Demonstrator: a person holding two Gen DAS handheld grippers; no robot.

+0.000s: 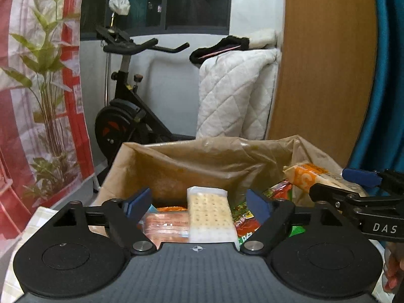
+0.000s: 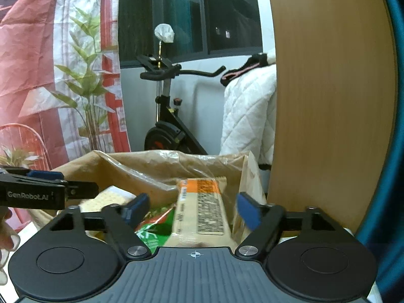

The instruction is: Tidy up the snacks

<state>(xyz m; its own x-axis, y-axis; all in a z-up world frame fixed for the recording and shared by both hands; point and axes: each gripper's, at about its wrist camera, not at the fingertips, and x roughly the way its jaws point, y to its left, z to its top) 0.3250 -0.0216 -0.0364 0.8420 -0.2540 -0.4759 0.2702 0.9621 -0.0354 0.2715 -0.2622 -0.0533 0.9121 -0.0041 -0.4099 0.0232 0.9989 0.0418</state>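
Observation:
A brown paper bag (image 1: pixel 192 161) lined with clear plastic holds several snack packs. My left gripper (image 1: pixel 199 204) is open over it, its jaws on either side of a clear pack of pale crackers (image 1: pixel 210 214) without touching it. An orange-striped wafer pack (image 1: pixel 164 227) and a green and red snack bag (image 1: pixel 246 219) lie beside the crackers. My right gripper (image 2: pixel 193 208) is open over the same bag (image 2: pixel 151 169), astride a cream and orange cracker pack (image 2: pixel 202 207). A green snack bag (image 2: pixel 156 224) lies to its left. Each gripper shows at the edge of the other's view.
An exercise bike (image 1: pixel 126 106) stands behind the bag, with a white quilted cover (image 1: pixel 234 93) beside it. A wooden panel (image 2: pixel 328 101) rises close on the right. A red and white curtain with a plant print (image 1: pixel 38 88) hangs on the left.

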